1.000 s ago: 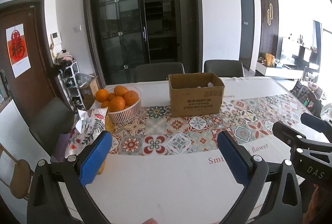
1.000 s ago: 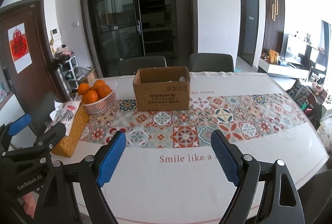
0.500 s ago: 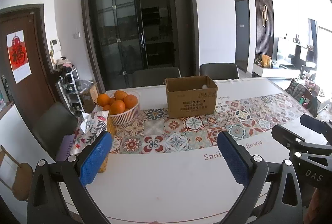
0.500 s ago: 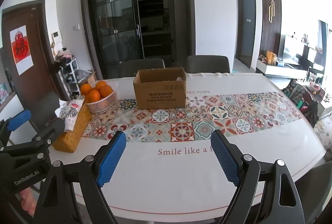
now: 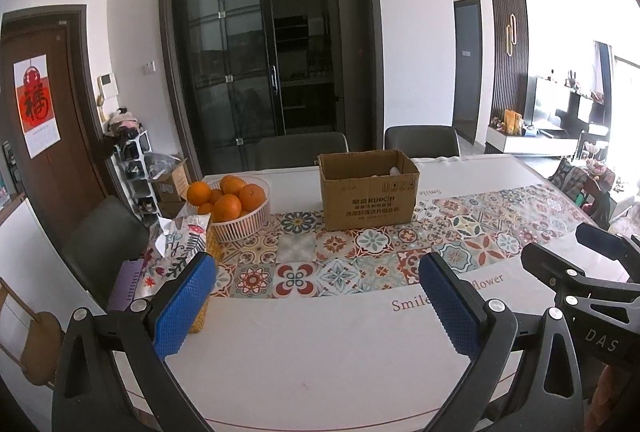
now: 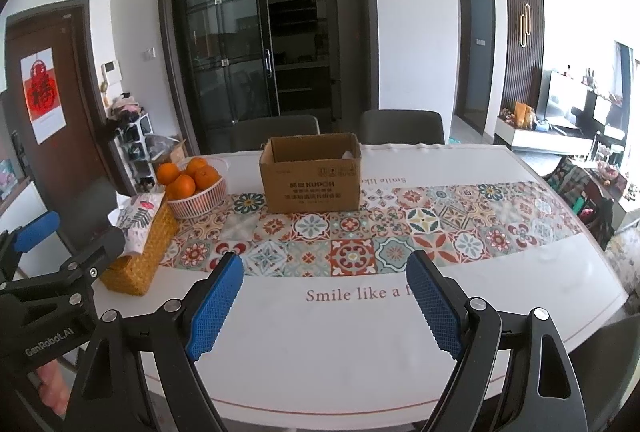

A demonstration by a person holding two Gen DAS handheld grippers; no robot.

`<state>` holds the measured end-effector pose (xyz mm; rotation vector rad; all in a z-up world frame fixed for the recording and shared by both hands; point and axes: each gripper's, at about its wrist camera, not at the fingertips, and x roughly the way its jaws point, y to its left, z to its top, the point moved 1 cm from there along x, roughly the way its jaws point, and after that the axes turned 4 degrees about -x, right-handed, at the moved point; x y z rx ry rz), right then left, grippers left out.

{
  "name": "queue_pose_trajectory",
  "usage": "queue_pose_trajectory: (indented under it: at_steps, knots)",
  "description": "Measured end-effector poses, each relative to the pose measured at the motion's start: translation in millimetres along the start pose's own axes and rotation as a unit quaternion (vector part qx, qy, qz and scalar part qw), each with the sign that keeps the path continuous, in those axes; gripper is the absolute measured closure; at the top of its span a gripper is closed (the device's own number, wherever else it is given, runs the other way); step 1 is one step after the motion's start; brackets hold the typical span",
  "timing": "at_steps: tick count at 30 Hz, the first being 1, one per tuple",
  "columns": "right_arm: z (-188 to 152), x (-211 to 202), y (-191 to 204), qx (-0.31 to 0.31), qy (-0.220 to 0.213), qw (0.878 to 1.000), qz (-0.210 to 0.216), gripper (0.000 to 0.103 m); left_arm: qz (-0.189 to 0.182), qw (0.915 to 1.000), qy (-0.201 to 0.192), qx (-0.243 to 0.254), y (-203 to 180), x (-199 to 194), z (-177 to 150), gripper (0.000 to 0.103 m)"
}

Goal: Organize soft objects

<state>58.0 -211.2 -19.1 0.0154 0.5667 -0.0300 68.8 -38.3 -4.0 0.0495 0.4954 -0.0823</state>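
Observation:
An open brown cardboard box [image 5: 368, 190] [image 6: 312, 174] stands on the patterned runner toward the far side of the table. A pale soft thing [image 5: 394, 171] peeks over its rim; what it is I cannot tell. My left gripper [image 5: 316, 298] hovers open over the near white part of the table, nothing between its blue pads. My right gripper [image 6: 324, 306] is also open and empty over the near edge. Each gripper shows at the side of the other's view.
A white basket of oranges [image 5: 240, 210] [image 6: 198, 190] sits left of the box. A woven tissue holder [image 6: 138, 256] with a floral cover [image 5: 180, 244] stands at the table's left edge. Dark chairs [image 5: 300, 150] line the far side and left end.
Both grippers have drawn back from the box and risen a little, so more of the near table edge shows. Their jaws stayed open.

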Motion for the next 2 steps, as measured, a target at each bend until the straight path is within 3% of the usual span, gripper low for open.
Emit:
queue_pose_trajectory:
  at_steps: [2]
  knots:
    - [0.0, 0.1, 0.5, 0.000, 0.000, 1.000, 0.001, 0.018, 0.001, 1.0000, -0.001, 0.000, 0.5, -0.4, 0.0, 0.000]
